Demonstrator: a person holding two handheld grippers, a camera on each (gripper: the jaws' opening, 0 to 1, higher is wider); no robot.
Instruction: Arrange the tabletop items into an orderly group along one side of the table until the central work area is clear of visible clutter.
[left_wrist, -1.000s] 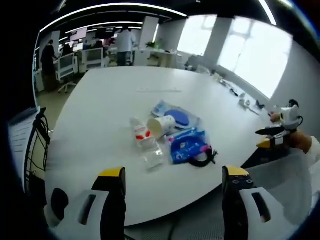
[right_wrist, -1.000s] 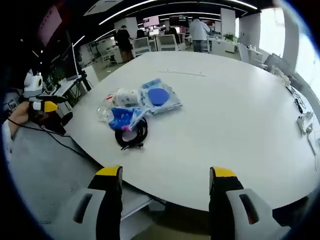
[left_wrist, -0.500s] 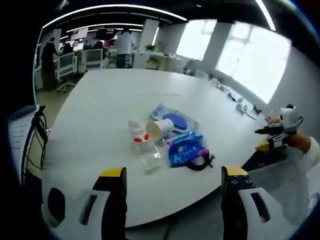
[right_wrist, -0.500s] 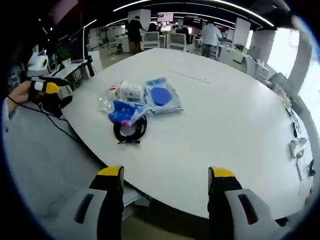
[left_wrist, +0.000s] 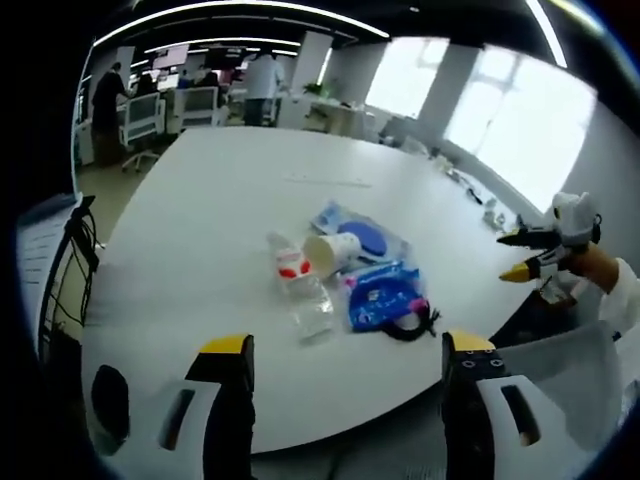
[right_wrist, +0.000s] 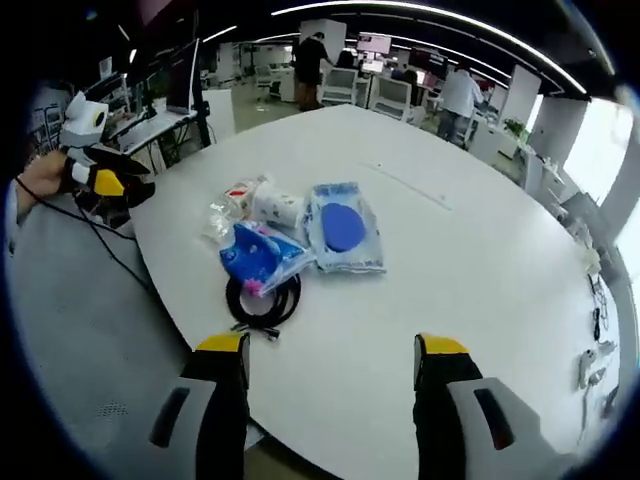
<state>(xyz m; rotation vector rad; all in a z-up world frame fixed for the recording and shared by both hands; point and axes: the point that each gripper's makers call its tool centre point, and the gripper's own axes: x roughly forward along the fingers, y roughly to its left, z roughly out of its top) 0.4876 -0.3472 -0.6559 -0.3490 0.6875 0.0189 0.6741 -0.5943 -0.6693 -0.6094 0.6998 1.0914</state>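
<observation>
Five items lie clustered on the white table ahead of the right gripper, jaws apart and empty: coiled black cable nearest, blue pouch touching it, white paper cup and crumpled clear bottle beyond, clear packet with blue disc alongside. The left gripper, jaws likewise apart and empty, faces the same cluster, bottle nearest, cable to its right.

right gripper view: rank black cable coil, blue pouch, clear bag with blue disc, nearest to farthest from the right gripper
1. black cable coil, just beyond the left jaw of the right gripper.
2. blue pouch, behind the coil, overlapping it.
3. clear bag with blue disc, farther back, right of the pouch.
</observation>
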